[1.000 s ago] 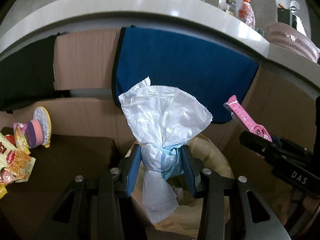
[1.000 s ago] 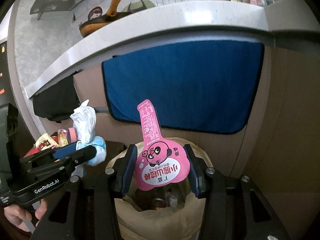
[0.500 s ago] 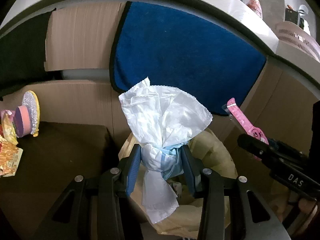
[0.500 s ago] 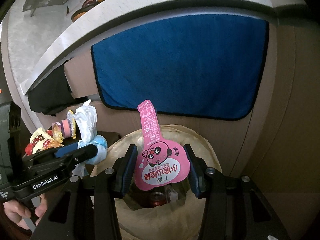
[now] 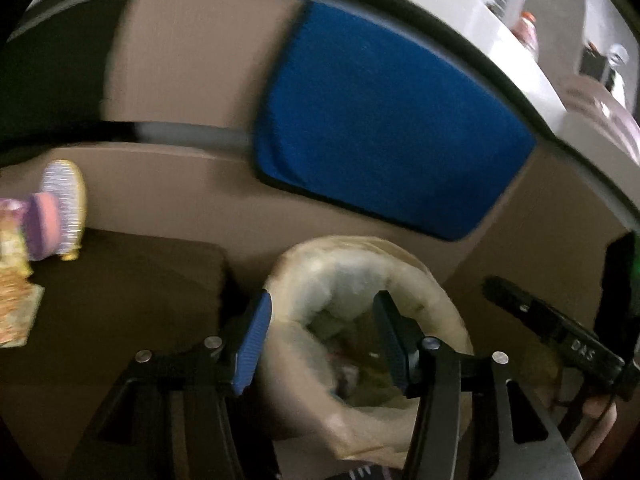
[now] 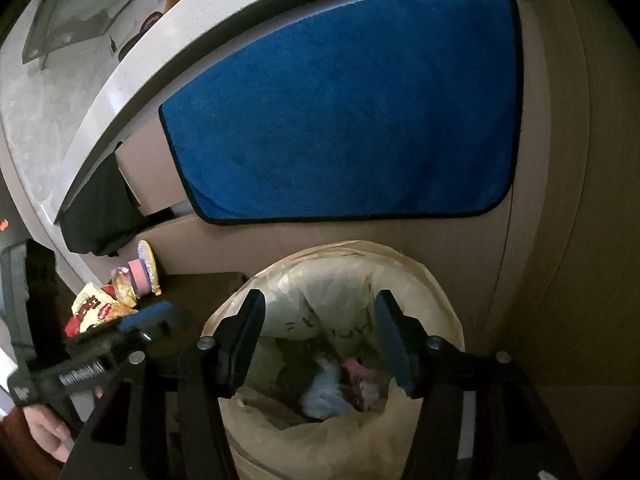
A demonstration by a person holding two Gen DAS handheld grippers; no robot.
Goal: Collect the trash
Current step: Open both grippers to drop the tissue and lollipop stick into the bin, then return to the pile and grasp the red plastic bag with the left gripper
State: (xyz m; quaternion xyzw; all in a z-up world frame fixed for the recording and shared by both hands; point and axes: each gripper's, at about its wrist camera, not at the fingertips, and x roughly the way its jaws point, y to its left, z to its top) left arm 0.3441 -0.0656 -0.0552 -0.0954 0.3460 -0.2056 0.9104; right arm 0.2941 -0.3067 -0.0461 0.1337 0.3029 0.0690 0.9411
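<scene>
Trash: a white-and-blue crumpled tissue wad (image 6: 326, 394) and a pink wrapper (image 6: 360, 370) lie inside the bin bag (image 6: 424, 280), low among darker litter that is too dim to name. The pale yellowish bag lines a bin standing on the floor against a wooden cabinet front (image 6: 540, 240); faint print on the bag's inner wall is not legible.

Right gripper (image 6: 318, 338): poised over the bag mouth, jaws opening, nothing between the blue pads.

Left gripper (image 5: 322, 344): likewise over the bag mouth, jaws opening, nothing between them. Its view is blurred, so the bag (image 5: 436, 288) contents show only as smears; the tissue and wrapper cannot be told apart there.

Blue towel (image 6: 352, 112): black-edged, hanging down the cabinet front below a pale countertop (image 6: 132, 72), directly above the bin. Also seen in the left view (image 5: 384, 120).

Remaining litter: a red-and-yellow snack packet (image 6: 94, 308) and a pink roll with a glittery disc (image 6: 144, 268) lie on a dark low surface (image 5: 120, 280) left of the bin. The left view cuts the packet off at its edge.

Cross-views: the right view shows the left gripper's body and part of a hand (image 6: 44, 428) at lower left; the left view shows the right gripper's black body at right, with fingers (image 5: 596, 412) beneath it. A bottle (image 5: 526, 28) on the countertop appears in the left view only.
</scene>
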